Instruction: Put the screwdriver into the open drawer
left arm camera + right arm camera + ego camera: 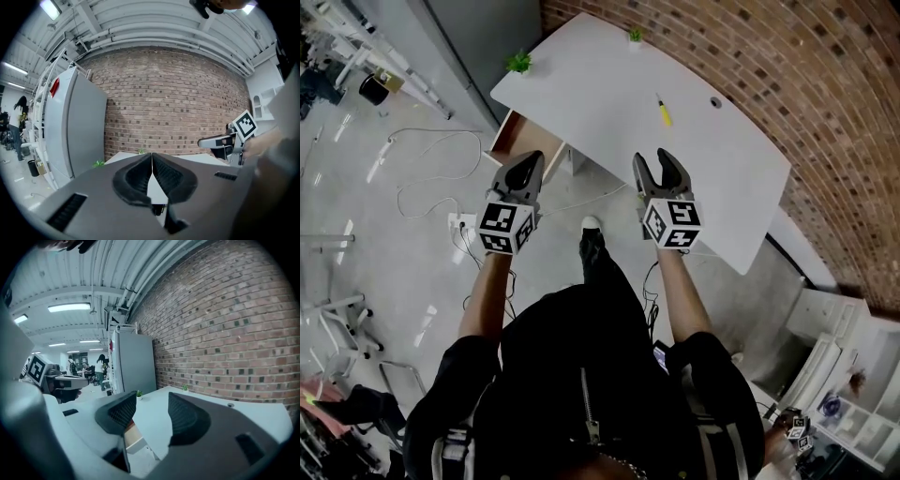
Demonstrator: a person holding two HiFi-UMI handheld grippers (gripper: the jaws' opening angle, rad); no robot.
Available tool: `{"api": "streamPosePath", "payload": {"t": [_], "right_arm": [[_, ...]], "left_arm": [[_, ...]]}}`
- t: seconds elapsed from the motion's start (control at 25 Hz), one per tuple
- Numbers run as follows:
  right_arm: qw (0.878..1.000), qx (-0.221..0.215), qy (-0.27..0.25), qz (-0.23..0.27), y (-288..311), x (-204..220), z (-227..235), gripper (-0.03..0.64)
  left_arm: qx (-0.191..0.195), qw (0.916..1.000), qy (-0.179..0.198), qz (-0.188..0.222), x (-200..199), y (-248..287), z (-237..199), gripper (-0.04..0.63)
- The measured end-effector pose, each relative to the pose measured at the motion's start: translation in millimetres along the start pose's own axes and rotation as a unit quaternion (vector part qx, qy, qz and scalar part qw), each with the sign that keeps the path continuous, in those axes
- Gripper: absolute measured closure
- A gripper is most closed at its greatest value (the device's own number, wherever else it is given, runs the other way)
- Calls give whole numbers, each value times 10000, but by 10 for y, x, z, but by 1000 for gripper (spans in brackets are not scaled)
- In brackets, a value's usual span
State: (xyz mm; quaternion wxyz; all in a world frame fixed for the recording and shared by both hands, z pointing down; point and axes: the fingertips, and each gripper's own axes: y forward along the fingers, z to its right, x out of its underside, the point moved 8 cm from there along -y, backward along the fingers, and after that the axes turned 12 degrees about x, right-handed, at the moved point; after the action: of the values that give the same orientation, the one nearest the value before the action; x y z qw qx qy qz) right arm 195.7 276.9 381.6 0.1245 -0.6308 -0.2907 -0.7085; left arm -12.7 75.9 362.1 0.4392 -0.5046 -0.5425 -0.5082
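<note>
The yellow screwdriver [664, 112] lies on the white desk [609, 94], out near its far side. A wooden drawer [521, 139] stands pulled open under the desk's left end; part of it shows between the right jaws as a tan drawer [132, 433]. My left gripper [527, 167] hangs over the floor just this side of the drawer, and in its own view the left gripper [152, 158] has its jaws pressed together with nothing in them. My right gripper [654, 159] hovers over the desk's near edge, short of the screwdriver. In its own view the right gripper [151, 402] is open and empty.
Two small green plants [518, 63] [635, 36] stand on the desk's far corners, and a cable hole [715, 103] lies right of the screwdriver. A brick wall [787, 75] runs behind. A grey cabinet [75, 126] stands left. Cables and a power strip [459, 223] lie on the floor.
</note>
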Motion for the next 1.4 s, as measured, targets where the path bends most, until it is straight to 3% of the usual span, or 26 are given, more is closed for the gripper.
{"api": "streamPosePath", "payload": {"t": [0.32, 0.72, 1.16, 1.4], "right_arm": [[9987, 25, -169, -489, 1202, -46, 534, 407], [9818, 513, -334, -1797, 2352, 770, 1498, 407], [9345, 715, -690, -3418, 3006, 1546, 2052, 423], [9131, 810, -864, -3901, 3142, 1791, 2117, 492]], "left_arm": [[-346, 9992, -88, -188, -163, 711, -611, 571], [-931, 9937, -340, -522, -47, 1057, -1101, 571], [-1628, 9796, -605, -1012, 183, 851, -1203, 571], [-2062, 9693, -747, -1111, 328, 536, -1200, 571]]}}
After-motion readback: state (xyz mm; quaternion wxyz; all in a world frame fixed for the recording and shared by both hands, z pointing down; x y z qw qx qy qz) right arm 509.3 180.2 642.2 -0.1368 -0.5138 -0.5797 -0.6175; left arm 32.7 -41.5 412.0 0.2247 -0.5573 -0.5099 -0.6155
